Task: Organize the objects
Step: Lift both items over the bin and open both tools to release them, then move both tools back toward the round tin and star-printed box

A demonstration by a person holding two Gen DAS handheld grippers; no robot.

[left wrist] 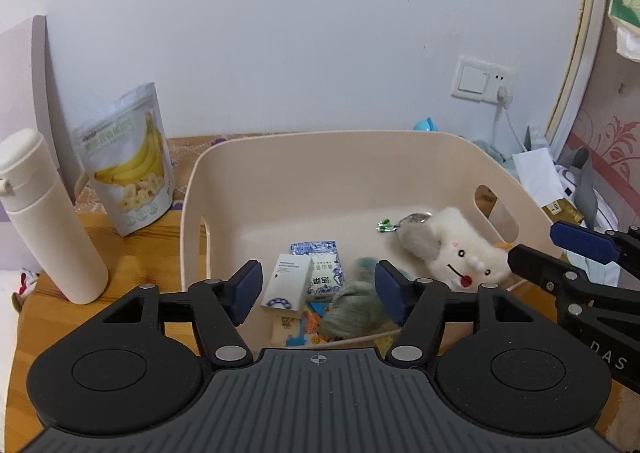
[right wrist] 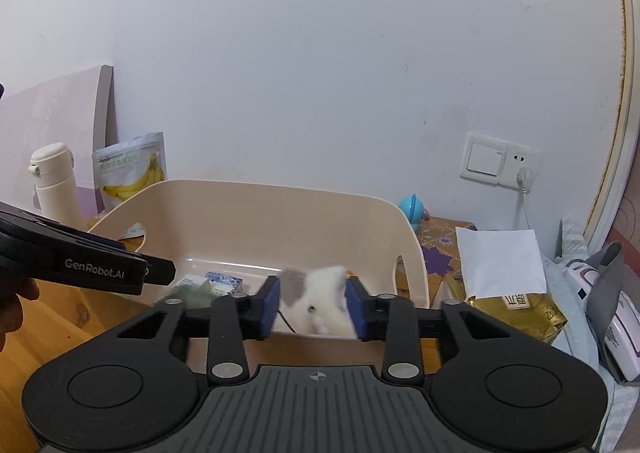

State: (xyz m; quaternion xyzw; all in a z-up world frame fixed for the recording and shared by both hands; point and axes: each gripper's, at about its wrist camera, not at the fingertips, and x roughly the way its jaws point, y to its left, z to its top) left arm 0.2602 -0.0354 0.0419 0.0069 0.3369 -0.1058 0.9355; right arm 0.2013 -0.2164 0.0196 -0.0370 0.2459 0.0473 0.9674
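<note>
A beige plastic bin [left wrist: 280,173] sits on the wooden table and holds small boxes [left wrist: 288,281], a wrapped candy [left wrist: 404,222], a green knit item [left wrist: 354,313] and a white plush toy [left wrist: 452,249]. My left gripper [left wrist: 318,291] is open above the bin's near edge, over the green item, which looks blurred. My right gripper [right wrist: 312,307] has its pads on both sides of the blurred plush toy [right wrist: 316,303] over the bin [right wrist: 240,213]; I cannot tell whether it grips it. The right gripper's fingers [left wrist: 576,243] show at the right of the left wrist view.
A banana chip pouch [left wrist: 130,161] and a white bottle [left wrist: 48,213] stand left of the bin. Right of the bin lie a white paper [right wrist: 500,261], a gold packet [right wrist: 516,313] and a blue toy [right wrist: 414,209]. A wall socket [right wrist: 500,161] is behind.
</note>
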